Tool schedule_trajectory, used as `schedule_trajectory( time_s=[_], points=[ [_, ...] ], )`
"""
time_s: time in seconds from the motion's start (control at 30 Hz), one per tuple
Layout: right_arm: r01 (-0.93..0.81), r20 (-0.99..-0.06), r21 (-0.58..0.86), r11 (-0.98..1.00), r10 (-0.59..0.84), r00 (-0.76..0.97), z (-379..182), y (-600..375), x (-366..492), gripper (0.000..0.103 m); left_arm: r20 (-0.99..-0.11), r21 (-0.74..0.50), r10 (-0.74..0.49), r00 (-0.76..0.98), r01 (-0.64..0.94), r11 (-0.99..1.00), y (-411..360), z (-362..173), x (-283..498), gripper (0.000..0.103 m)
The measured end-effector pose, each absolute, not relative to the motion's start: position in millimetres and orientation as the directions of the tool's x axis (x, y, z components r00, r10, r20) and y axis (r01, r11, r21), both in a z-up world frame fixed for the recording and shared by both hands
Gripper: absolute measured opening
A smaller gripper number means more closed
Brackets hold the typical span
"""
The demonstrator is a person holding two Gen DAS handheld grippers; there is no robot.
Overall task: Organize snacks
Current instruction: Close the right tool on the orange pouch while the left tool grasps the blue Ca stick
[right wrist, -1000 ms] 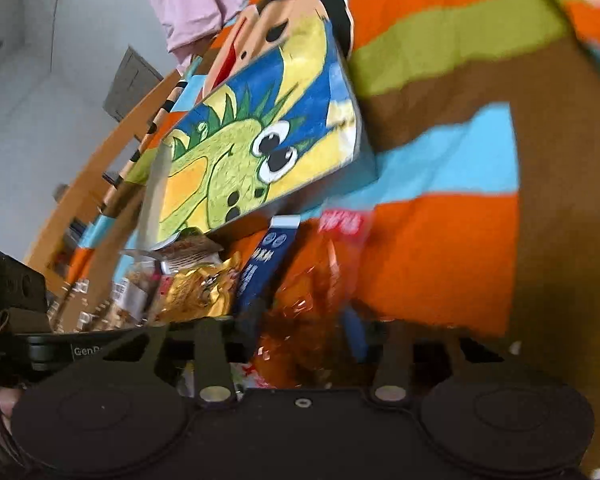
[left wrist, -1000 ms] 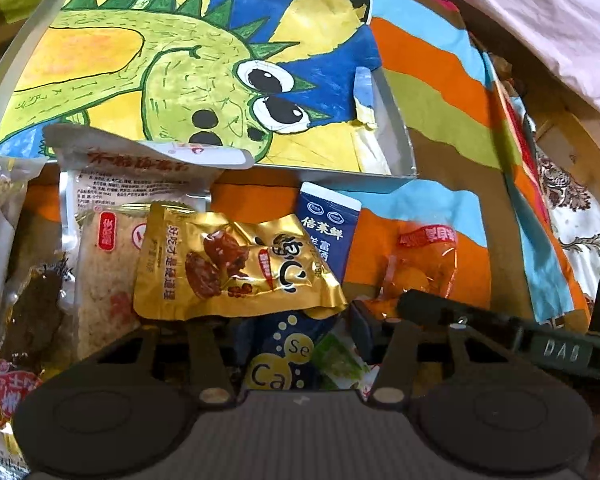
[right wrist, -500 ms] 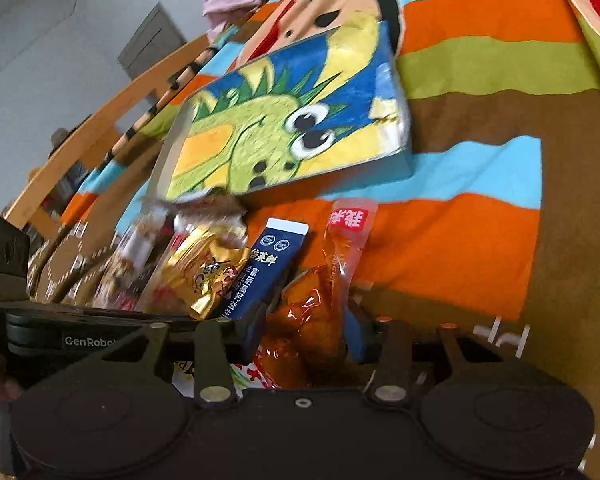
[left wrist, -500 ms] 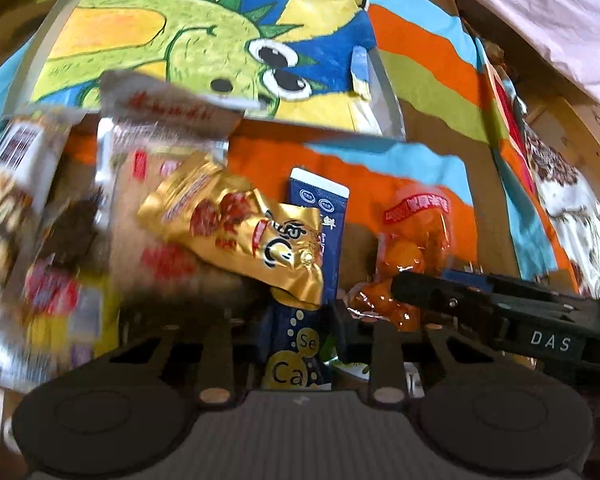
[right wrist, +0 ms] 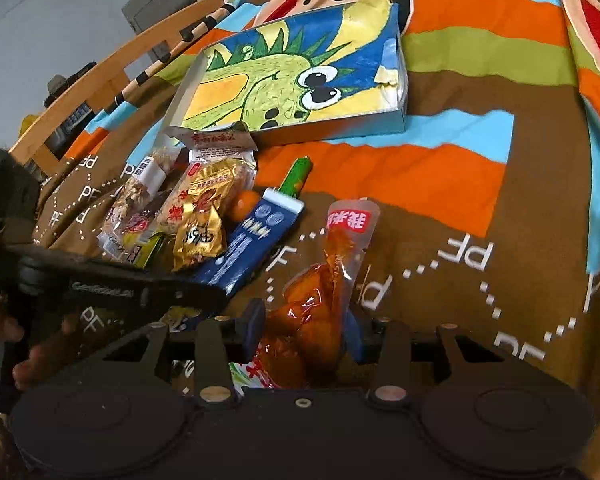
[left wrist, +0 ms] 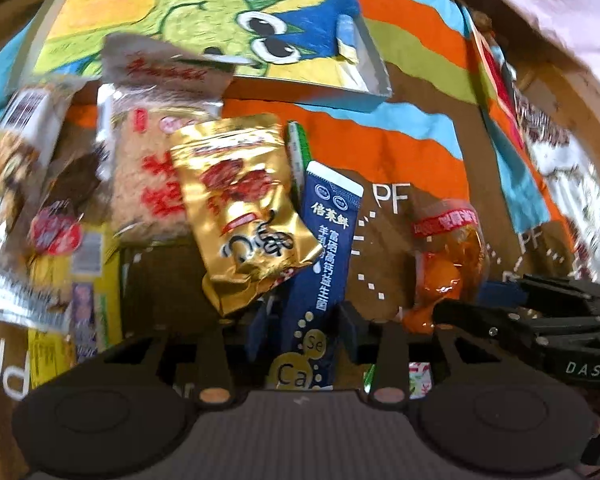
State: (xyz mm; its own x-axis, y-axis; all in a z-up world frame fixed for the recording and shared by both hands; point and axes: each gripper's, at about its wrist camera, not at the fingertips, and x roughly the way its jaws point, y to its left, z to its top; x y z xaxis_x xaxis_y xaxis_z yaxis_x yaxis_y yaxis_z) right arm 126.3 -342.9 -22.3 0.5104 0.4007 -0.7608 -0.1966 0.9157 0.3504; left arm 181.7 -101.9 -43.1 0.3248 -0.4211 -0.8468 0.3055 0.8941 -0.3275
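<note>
Snacks lie scattered on the striped bedspread point(right wrist: 480, 92), short of the dinosaur box point(right wrist: 292, 76). My left tool point(left wrist: 300, 326) has its fingers either side of the blue carton point(left wrist: 320, 256); I judge it clamped, though contact is hard to confirm. The carton's long axis runs straight ahead from the tool, top end pointing toward the box. My right tool point(right wrist: 306, 332) closes on the lower end of the orange pouch point(right wrist: 324, 292), whose long axis also runs forward, its red label end pointing at the box. A gold packet point(left wrist: 244, 208) overlaps the carton's left edge. Both loads point at the box, which sits dead ahead of each arm; the right looks slightly nearer.
</note>
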Motion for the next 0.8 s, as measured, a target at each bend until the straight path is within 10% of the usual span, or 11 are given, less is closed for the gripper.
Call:
schedule_trajectory(
  time_s=[0.13, 0.37, 0.8],
  points=[
    [-0.179, -0.751, 0.396, 0.901, 0.430, 0.502, -31, -342, 129, 0.048, -0.861, -0.278, -0.399, 0.317, 0.364, 0.889, -120, -44, 176, 0.070],
    [-0.209, -0.762, 0.344, 0.916, 0.402, 0.508, -34, -331, 121, 0.052, -0.862, -0.178, -0.340, 0.376, 0.404, 0.897, -122, -44, 163, 0.041],
    [-0.193, -0.763, 0.240, 0.951, 0.308, 0.569, -18, -306, 90, 0.049, -0.864, -0.290, -0.401, 0.304, 0.352, 0.890, -85, -29, 126, 0.033]
  ],
)
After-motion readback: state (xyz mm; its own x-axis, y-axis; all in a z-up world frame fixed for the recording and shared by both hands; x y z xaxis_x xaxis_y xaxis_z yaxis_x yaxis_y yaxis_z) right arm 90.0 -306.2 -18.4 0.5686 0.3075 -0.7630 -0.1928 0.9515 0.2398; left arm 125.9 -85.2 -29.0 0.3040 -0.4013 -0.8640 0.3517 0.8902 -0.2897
